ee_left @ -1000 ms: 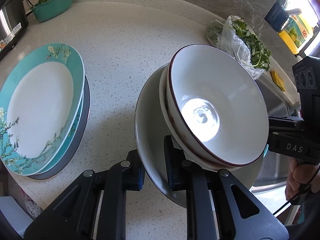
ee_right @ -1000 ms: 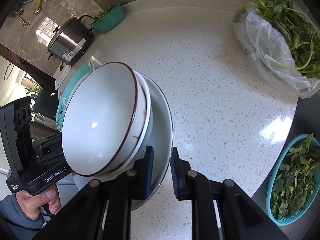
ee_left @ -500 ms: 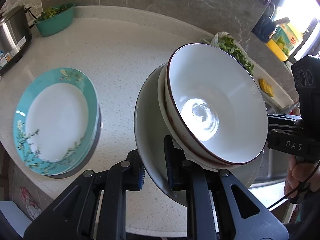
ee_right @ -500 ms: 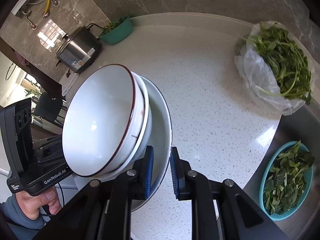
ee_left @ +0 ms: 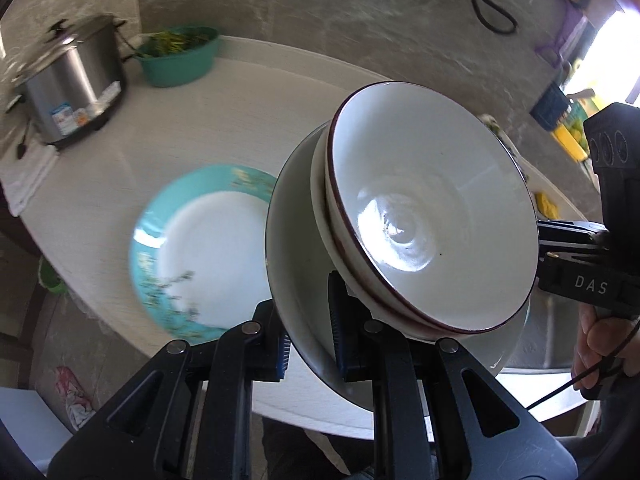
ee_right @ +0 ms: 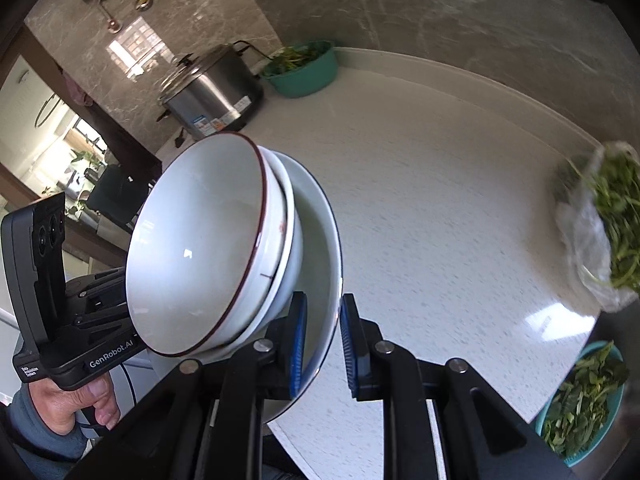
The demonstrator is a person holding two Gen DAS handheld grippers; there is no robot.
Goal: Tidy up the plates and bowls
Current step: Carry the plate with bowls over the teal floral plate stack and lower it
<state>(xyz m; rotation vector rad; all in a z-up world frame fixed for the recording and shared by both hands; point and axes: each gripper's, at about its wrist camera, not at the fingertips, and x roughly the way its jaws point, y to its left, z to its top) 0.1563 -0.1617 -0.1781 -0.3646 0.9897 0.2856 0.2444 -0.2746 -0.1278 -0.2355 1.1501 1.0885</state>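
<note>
Left wrist view: the left hand-held gripper (ee_left: pixel 308 320) pinches the near rim of the white plate (ee_left: pixel 296 272), which carries two nested bowls (ee_left: pixel 432 240) tilted toward the camera. A second ago the teal-rimmed plates (ee_left: pixel 200 248) on the counter (ee_left: pixel 240 120) lay large at nine o'clock; now they look smaller and nearer the middle, and the steel cooker (ee_left: pixel 72 84) and teal basin (ee_left: pixel 180 60) show fully at ten and eleven o'clock, so the stack has risen. Right wrist view: the right hand-held gripper (ee_right: pixel 322 334) pinches the plate's opposite rim (ee_right: pixel 320 280). The bagged greens (ee_right: pixel 600 236) have slid from one o'clock to three o'clock.
</note>
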